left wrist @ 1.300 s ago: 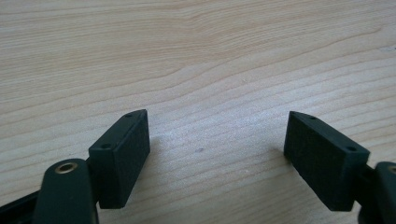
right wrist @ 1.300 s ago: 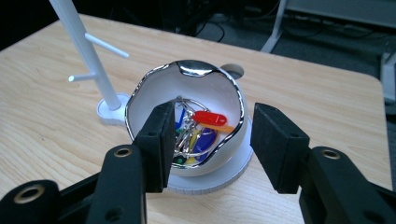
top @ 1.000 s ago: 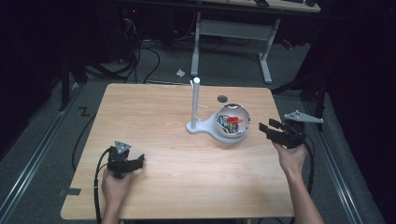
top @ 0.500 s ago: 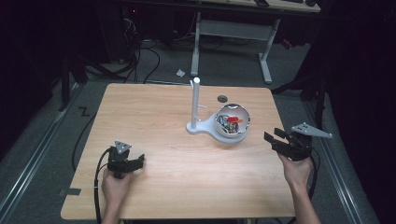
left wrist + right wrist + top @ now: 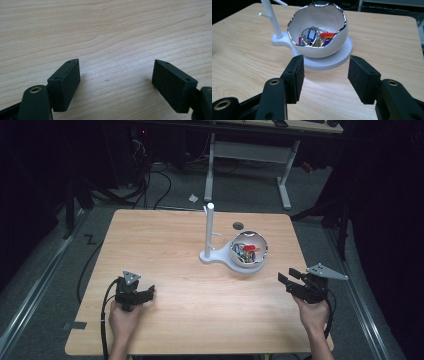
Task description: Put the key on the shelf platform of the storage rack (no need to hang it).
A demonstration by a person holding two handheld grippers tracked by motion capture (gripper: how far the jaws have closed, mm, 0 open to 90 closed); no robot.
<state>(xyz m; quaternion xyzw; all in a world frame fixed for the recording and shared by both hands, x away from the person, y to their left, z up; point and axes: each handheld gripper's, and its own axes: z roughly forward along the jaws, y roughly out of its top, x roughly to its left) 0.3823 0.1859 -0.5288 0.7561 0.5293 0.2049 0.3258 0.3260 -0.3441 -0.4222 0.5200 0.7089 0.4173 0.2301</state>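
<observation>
Both grippers' fingers gape empty: right gripper (image 5: 324, 75) faces the key-filled bowl (image 5: 319, 45), left gripper (image 5: 116, 82) over bare table (image 5: 105, 32).

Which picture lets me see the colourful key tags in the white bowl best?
The right gripper view: it looks straight into the bowl from close by, so the key tags show as blue, red and purple pieces on metal rings. In the high view the key tags are small coloured specks. The left gripper view faces bare table.

Light wooden table (image 5: 165, 245), white stand (image 5: 220, 256) with bowl (image 5: 248, 251) on it
</observation>
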